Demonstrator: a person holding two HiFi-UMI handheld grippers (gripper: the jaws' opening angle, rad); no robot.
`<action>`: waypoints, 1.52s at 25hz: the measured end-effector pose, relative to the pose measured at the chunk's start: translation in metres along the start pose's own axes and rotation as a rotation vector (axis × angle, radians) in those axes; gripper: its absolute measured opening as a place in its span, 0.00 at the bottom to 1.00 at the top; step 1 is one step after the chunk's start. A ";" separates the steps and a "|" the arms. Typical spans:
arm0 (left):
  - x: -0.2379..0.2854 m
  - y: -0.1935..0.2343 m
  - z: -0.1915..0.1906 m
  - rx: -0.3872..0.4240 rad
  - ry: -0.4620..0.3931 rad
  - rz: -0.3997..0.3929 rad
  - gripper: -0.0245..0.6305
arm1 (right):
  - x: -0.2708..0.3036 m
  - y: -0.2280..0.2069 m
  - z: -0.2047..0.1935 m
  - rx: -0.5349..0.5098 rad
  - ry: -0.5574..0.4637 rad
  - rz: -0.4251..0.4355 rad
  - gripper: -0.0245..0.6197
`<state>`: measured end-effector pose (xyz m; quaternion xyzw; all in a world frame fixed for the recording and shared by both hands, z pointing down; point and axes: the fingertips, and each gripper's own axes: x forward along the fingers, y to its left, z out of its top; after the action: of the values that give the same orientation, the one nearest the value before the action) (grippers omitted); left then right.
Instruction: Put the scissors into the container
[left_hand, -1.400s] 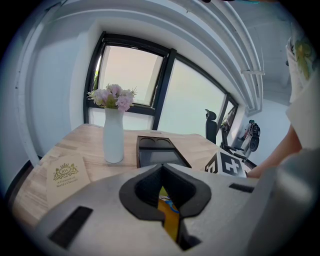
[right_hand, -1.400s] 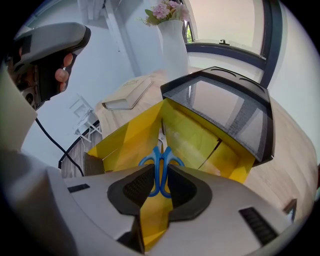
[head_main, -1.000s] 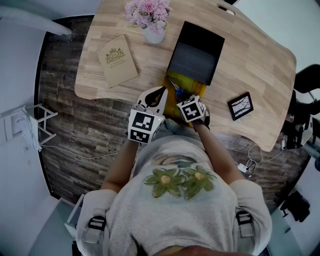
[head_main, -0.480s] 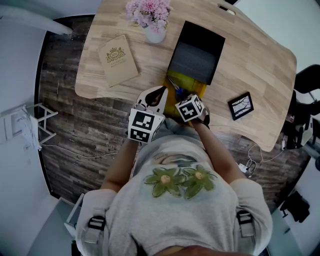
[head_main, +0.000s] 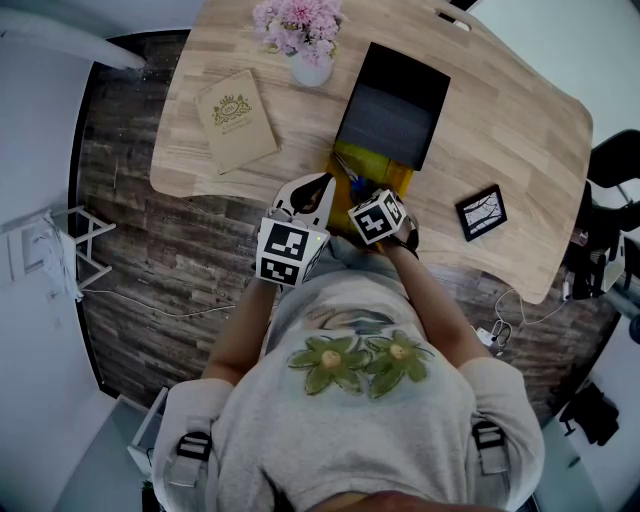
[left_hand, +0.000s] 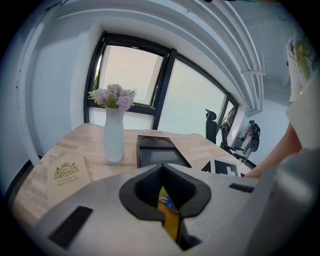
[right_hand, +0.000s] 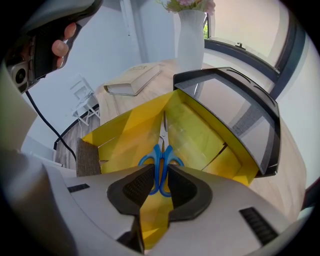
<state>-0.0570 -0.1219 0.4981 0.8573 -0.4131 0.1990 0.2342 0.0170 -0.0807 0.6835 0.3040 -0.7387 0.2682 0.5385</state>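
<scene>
Only its own view shows the right gripper fingers clamping blue-handled scissors inside the yellow cardboard container; left gripper fingers closed, empty

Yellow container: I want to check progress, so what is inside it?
Scissors with blue handles are inside the yellow container, with the right gripper jaws shut on the handles. The jaws cover the handle ends and the container floor nearest the camera.
</scene>
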 end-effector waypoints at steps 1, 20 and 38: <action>0.000 0.000 0.000 0.000 0.000 0.001 0.05 | 0.000 0.000 0.000 0.000 0.001 -0.001 0.17; -0.004 -0.002 0.003 0.012 -0.009 0.003 0.05 | -0.005 0.002 0.003 0.035 -0.042 0.030 0.21; -0.014 -0.013 0.005 0.036 -0.025 0.001 0.05 | -0.050 -0.004 0.024 0.093 -0.242 -0.014 0.10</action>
<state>-0.0536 -0.1091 0.4838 0.8636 -0.4126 0.1959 0.2135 0.0162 -0.0928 0.6291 0.3640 -0.7828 0.2596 0.4328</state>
